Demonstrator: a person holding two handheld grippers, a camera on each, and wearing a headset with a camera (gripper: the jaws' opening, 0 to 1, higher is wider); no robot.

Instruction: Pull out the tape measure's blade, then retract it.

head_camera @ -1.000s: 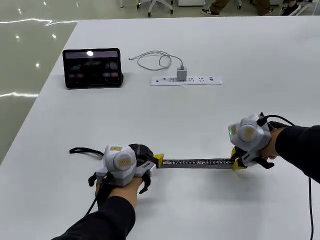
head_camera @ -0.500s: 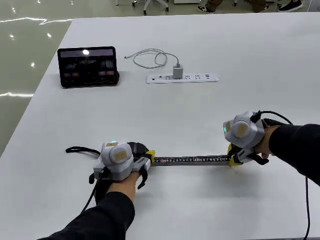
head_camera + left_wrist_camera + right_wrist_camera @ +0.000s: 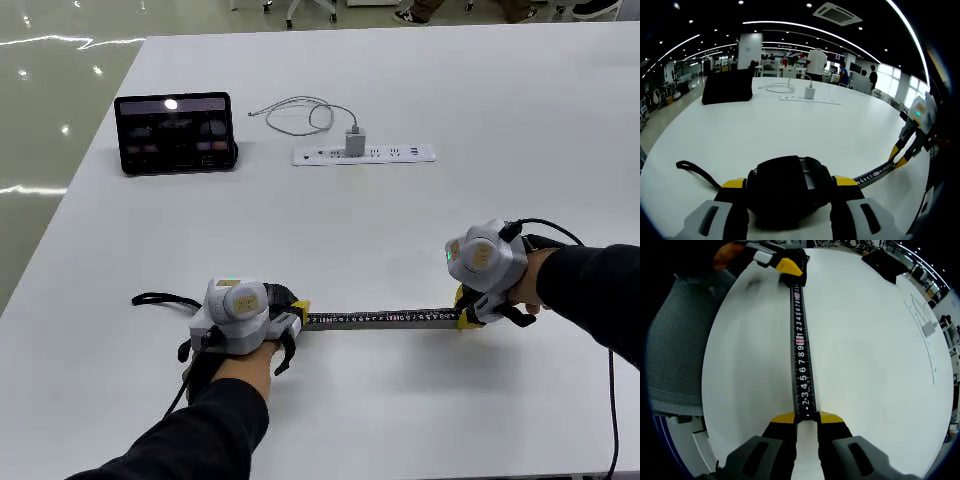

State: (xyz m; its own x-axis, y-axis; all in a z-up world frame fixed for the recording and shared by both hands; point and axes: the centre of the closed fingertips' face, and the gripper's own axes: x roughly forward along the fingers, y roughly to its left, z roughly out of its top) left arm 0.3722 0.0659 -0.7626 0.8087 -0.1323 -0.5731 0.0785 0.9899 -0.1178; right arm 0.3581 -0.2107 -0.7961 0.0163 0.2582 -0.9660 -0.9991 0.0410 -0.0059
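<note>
A black tape measure body (image 3: 283,298) lies on the white table (image 3: 400,230), and my left gripper (image 3: 284,318) is shut on it. In the left gripper view the body (image 3: 790,172) sits between the yellow-tipped jaws of the left gripper (image 3: 789,184). Its black wrist strap (image 3: 160,299) trails off to the left. The numbered blade (image 3: 380,320) runs out flat to the right. My right gripper (image 3: 465,319) is shut on the blade's end. In the right gripper view the blade (image 3: 801,350) stretches straight away from the right gripper (image 3: 807,418) towards the body.
A dark tablet (image 3: 175,132) stands propped at the back left. A white power strip (image 3: 365,155) with a plugged charger and a coiled cable (image 3: 300,115) lies behind the work. The table's left edge (image 3: 70,210) drops to a shiny floor.
The head view has shifted a little. The exposed blade looks slightly longer than a second ago. Both grippers keep their holds.
</note>
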